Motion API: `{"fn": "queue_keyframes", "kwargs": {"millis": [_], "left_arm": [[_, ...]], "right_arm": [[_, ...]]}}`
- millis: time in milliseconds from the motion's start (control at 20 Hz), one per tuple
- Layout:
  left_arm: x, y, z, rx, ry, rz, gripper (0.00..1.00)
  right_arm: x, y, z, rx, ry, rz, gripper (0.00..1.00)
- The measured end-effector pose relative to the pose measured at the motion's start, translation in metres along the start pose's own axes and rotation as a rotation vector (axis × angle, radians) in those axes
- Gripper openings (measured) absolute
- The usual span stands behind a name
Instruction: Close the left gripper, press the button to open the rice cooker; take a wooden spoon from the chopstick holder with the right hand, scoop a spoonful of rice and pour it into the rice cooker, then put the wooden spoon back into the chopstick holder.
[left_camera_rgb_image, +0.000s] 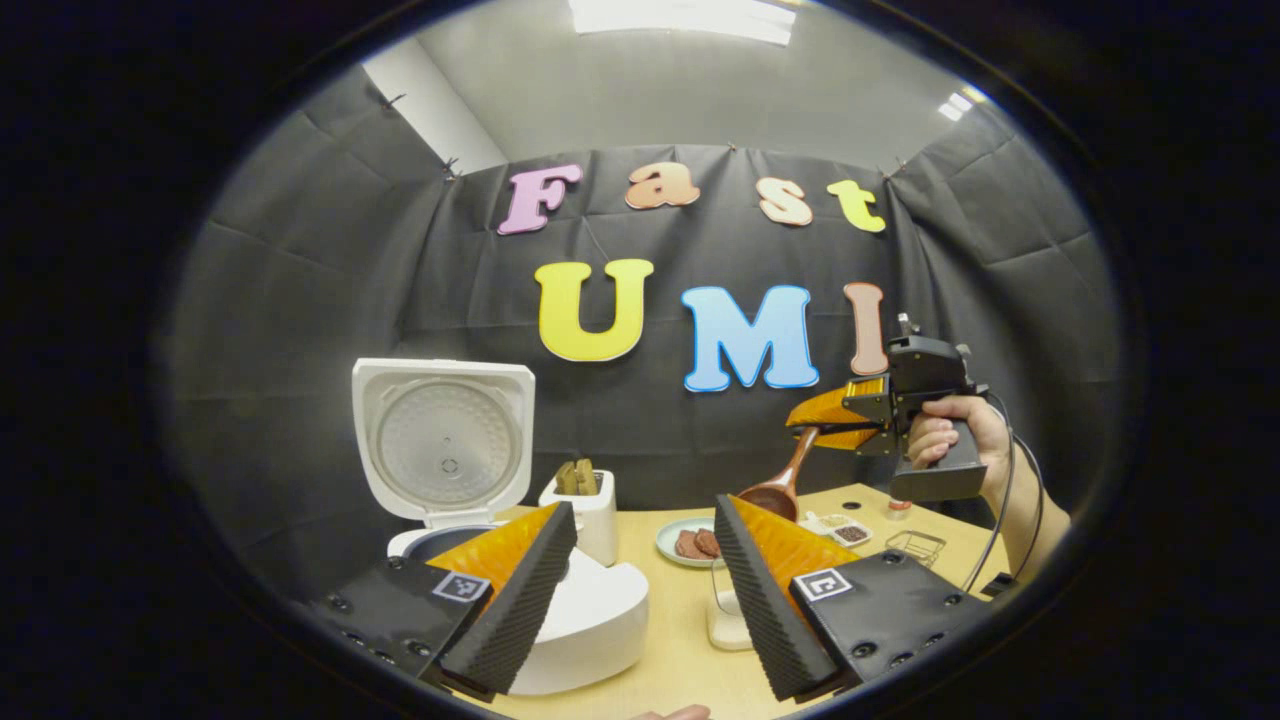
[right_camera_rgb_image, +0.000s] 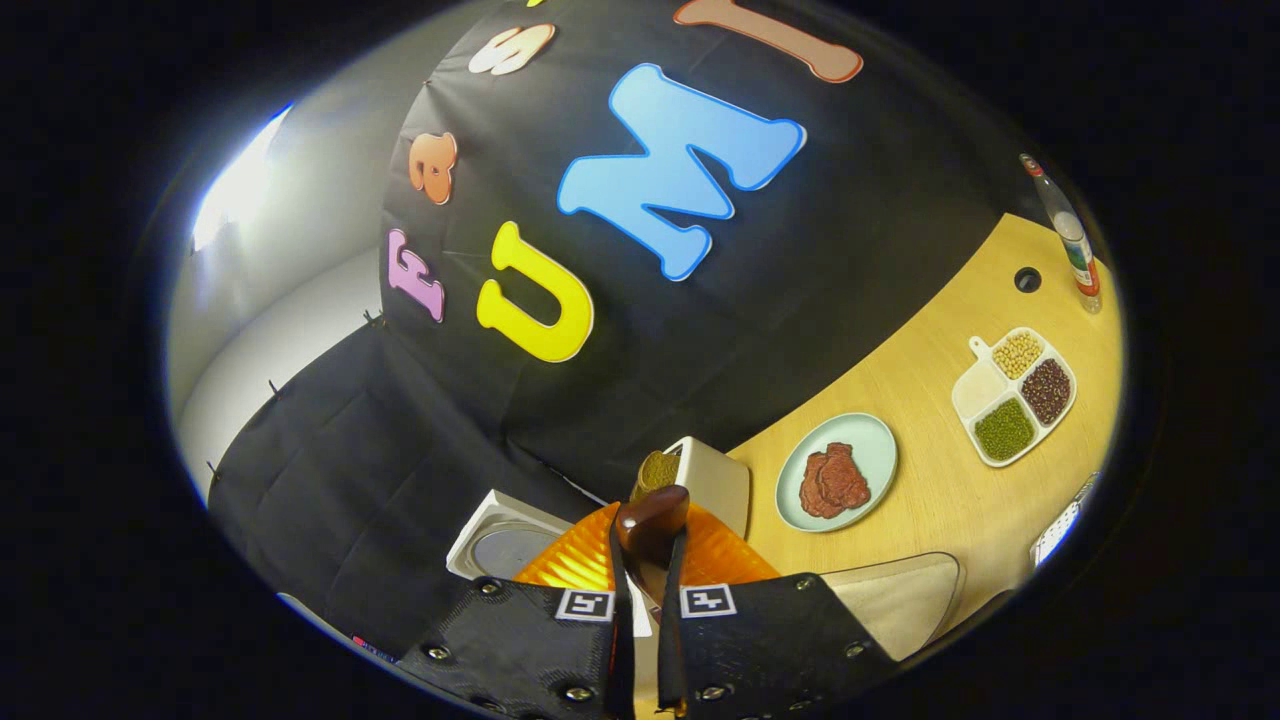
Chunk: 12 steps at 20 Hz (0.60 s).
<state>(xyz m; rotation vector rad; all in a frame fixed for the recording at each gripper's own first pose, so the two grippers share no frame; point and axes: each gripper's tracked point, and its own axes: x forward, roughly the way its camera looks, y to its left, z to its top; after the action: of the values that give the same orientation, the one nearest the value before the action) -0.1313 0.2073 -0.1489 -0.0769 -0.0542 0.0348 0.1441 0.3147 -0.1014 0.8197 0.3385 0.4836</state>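
White rice cooker (left_camera_rgb_image: 580, 610), lid (left_camera_rgb_image: 443, 440) raised upright, on pale wooden surface (left_camera_rgb_image: 690, 650). Just beside it: white chopstick holder (left_camera_rgb_image: 595, 515) with brown utensil ends. Beyond the holder: pale green plate (right_camera_rgb_image: 838, 472) bearing dark red pieces; farther out, white four-part dish (right_camera_rgb_image: 1013, 395) with beige, maroon, green and white grains; clear bottle (right_camera_rgb_image: 1068, 235) at the surface edge. Black cloth walls. Left claw (left_camera_rgb_image: 640, 570) spread wide, empty. Right claw (right_camera_rgb_image: 645, 600) clamped on brown wooden spoon (left_camera_rgb_image: 778, 485), lifted above the plate.

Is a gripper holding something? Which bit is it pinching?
Yes. The right gripper holds the wooden spoon by its handle end, bowl hanging down over the table. The left gripper is open and holds nothing.
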Motion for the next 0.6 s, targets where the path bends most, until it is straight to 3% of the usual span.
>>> {"fn": "queue_keyframes", "kwargs": {"millis": [600], "left_arm": [[-0.028,0.056,0.015,-0.039,-0.022,0.087,0.96]], "right_arm": [[0.055,0.092,-0.037,0.020,0.066,0.110,0.09]]}}
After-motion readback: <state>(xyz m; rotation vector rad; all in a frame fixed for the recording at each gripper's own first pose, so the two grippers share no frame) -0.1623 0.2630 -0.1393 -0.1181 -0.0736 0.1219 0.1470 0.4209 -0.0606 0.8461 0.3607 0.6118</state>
